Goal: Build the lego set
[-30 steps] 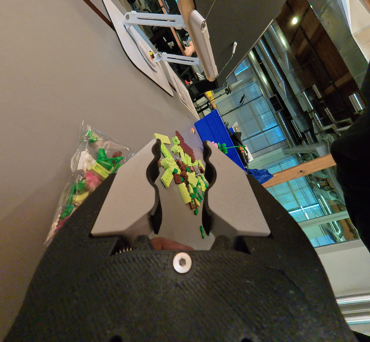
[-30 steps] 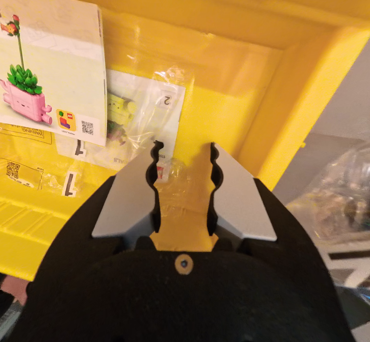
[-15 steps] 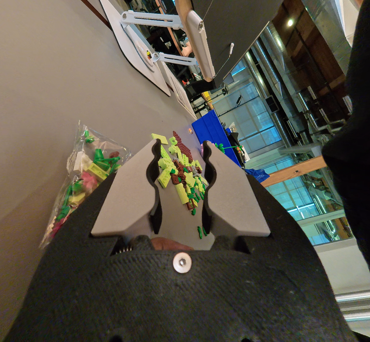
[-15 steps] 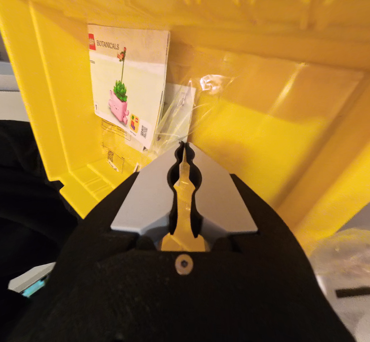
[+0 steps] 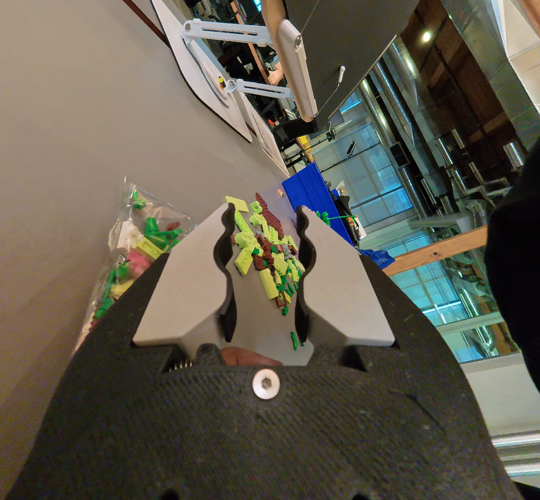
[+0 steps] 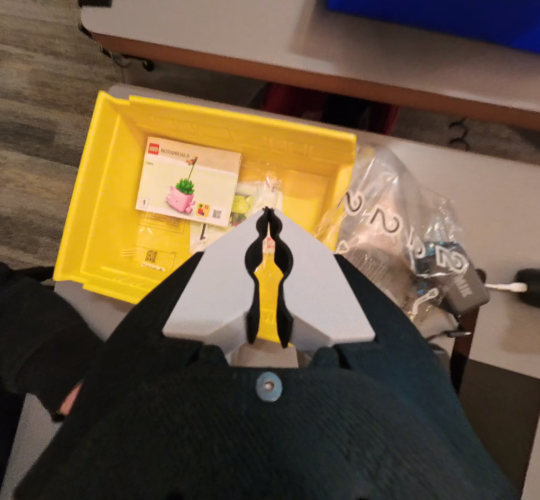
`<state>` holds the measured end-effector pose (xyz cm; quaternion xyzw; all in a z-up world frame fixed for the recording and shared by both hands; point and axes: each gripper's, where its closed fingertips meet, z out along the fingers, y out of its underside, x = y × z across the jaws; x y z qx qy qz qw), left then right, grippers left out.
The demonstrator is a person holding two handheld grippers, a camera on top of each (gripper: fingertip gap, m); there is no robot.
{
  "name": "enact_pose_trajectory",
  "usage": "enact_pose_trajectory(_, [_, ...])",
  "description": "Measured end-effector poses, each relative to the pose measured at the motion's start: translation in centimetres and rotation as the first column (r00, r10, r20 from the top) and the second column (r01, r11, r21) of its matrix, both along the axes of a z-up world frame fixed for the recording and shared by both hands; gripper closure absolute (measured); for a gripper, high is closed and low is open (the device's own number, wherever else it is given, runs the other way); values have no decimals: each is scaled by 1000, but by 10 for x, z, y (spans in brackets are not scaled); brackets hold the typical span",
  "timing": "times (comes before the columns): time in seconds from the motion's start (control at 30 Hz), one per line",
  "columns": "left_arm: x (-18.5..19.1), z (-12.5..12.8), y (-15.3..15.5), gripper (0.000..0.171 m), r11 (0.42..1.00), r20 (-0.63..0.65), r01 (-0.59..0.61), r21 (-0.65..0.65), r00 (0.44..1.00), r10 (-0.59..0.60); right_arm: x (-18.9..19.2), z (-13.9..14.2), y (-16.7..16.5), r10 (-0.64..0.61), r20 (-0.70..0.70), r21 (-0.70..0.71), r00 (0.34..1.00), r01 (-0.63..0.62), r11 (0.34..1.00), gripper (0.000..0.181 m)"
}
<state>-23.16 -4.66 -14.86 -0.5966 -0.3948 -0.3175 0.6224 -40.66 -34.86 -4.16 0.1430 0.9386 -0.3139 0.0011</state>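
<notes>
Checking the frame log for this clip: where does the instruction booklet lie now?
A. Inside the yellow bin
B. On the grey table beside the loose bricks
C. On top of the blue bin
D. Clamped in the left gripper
A: the right wrist view shows the instruction booklet lying flat on the floor of the yellow bin, within its walls.

The whole right wrist view is smeared with motion blur. The right gripper (image 6: 268, 210) covers the lower end of the clear plastic bag (image 6: 270, 193) in the yellow plastic bin (image 6: 96, 193); whether its tips pinch the film can't be made out. The left gripper (image 5: 264, 211) hides part of the loose lime, brown and green bricks (image 5: 268, 255).
</notes>
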Motion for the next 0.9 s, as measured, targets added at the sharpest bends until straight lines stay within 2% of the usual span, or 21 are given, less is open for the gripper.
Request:
enact_pose_trajectory(0.07, [0,-1,1,132,1000,-4,-1,-8,1000,1,8,-19,5,-1,48,63,999,-2,998,181])
enact_pose_trajectory(0.13, [0,-2,1,132,1000,-8,-2,-11,1000,2,16,-42,3,11,75,113,997,-20,993,168])
enact_pose_trajectory(0.27, [-1,-1,0,132,1000,-12,-6,-9,1000,6,23,-79,-19,17,157,119,987,-36,992,159])
enact_pose_trajectory(0.43, [0,-1,1,132,1000,-12,1,-8,1000,-1,2,-120,-31,-24,184,211,983,-15,977,149])
enact_pose_trajectory(0.77, [3,7,2,131,999,15,19,41,1000,-20,-18,-165,-18,-18,225,337,974,-60,940,152])
enact_pose_trajectory(0.9, [3,7,2,131,999,20,20,47,1000,-21,-2,-168,-17,-6,371,339,929,-129,932,169])
